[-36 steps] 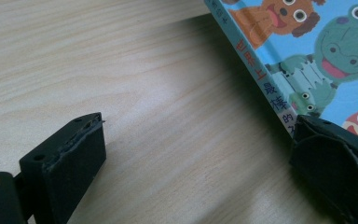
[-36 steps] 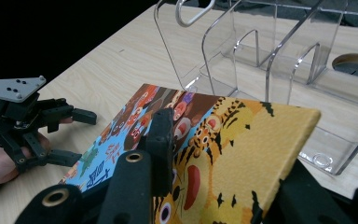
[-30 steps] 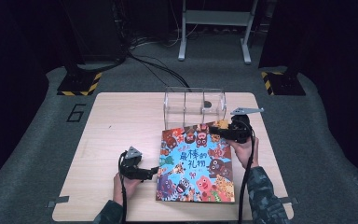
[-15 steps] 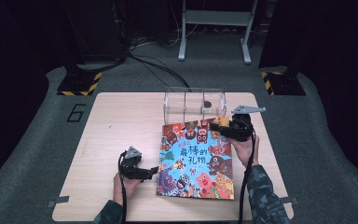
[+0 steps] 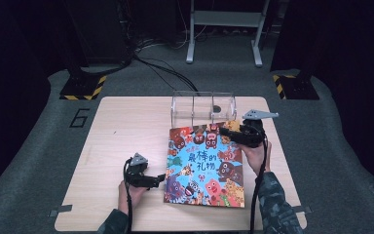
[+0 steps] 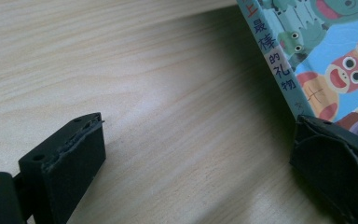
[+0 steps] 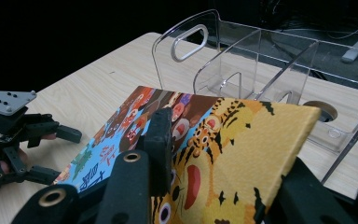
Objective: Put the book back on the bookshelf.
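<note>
**Picture book gripped at its far corner, beside the clear rack**

The wooden table [image 5: 121, 131] carried everything; on its right half lay the picture book [image 5: 206, 165], its bright cover of cartoon animals facing up, its far edge just in front of the clear plastic rack [image 5: 202, 105], which stood upright at the table's back edge with its dividers showing; the book's far right corner was raised off the wood, as the right gripper view showed the cover tilting up toward the rack; the right gripper [image 5: 236, 134] had closed its jaws on that corner, one black pad [image 7: 161, 140] pressing on the tiger-patterned cover and the other under the book's edge; the left gripper [image 5: 158, 179] rested low on the table at the book's near left edge, its jaws standing wide apart with bare wood between them, one jaw touching or just beside the book's spine [image 6: 279, 65], nothing held.
</note>
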Motion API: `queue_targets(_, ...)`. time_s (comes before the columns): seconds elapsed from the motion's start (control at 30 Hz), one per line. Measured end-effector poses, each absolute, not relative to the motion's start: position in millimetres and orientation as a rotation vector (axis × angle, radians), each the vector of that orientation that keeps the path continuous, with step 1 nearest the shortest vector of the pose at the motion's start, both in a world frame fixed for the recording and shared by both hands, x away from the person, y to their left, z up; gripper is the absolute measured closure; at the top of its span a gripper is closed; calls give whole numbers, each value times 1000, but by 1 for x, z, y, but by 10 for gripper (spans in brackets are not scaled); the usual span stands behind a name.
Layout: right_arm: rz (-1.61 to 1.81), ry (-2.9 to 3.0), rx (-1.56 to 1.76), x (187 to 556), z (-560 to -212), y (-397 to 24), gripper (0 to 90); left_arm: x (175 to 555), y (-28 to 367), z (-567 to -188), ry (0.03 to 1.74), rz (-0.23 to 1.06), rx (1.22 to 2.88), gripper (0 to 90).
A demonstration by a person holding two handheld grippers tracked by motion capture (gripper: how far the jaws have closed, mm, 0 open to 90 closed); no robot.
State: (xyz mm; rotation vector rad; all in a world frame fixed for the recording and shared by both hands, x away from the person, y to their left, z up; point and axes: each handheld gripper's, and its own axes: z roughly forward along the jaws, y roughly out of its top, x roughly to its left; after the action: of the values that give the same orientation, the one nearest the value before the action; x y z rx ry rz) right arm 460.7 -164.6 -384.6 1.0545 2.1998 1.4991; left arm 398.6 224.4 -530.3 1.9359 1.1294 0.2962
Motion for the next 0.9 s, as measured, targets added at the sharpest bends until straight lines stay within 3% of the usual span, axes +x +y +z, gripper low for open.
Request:
queue_targets(0.53,1506,2158,971,449,-377,-161,641,400,228,-530,1125,267,1925,31)
queue_targets(0.9,1520,2133,955,448,-378,-162,637,414,232,-522,1108,168,1880,0)
